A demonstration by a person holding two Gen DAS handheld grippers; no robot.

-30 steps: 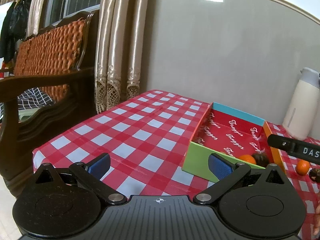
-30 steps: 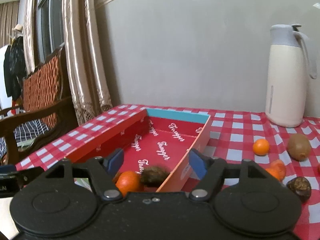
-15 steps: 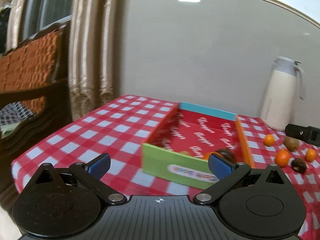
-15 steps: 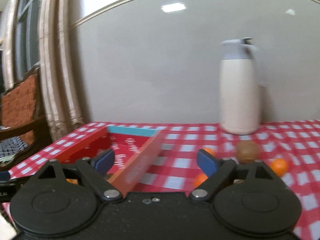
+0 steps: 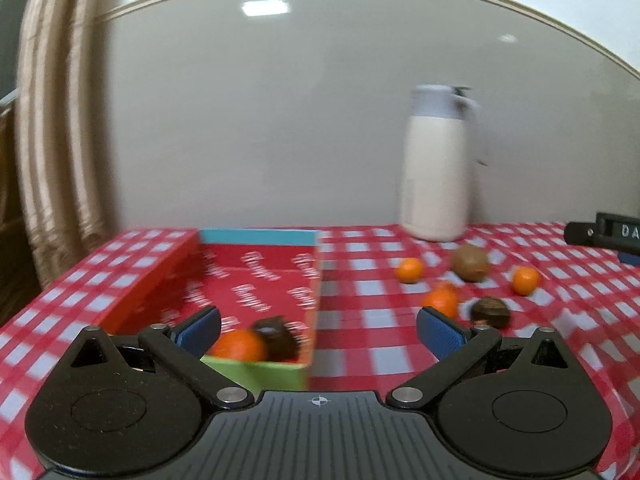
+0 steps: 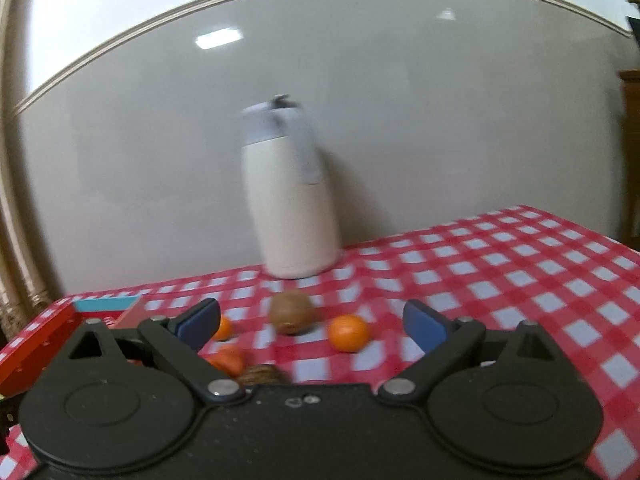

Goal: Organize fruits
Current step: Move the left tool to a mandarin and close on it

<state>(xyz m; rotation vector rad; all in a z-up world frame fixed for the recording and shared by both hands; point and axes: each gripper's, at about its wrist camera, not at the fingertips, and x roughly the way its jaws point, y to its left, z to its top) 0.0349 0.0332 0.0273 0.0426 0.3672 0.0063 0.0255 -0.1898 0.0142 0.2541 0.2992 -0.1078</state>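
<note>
A red cardboard box point(image 5: 256, 280) with a green front wall lies on the checked tablecloth and holds an orange point(image 5: 240, 346) and a dark brown fruit point(image 5: 280, 340). Loose fruit lies to its right: a kiwi point(image 5: 470, 263), several small oranges point(image 5: 410, 270) and a dark brown fruit point(image 5: 490, 312). My left gripper point(image 5: 318, 330) is open and empty, just before the box's near right corner. My right gripper point(image 6: 312, 322) is open and empty, facing the kiwi point(image 6: 291, 312) and an orange point(image 6: 348, 333). The box's corner point(image 6: 40, 340) shows at the left.
A cream thermos jug point(image 5: 436, 168) stands at the back by the wall, also in the right wrist view point(image 6: 292, 196). Curtains point(image 5: 52, 140) hang at the left. The tablecloth point(image 6: 520, 280) stretches to the right. Part of the right gripper point(image 5: 608, 234) shows at the right edge.
Both views have swung right, from the chair and box toward the loose fruit and the jug. Both grippers stay open and empty.
</note>
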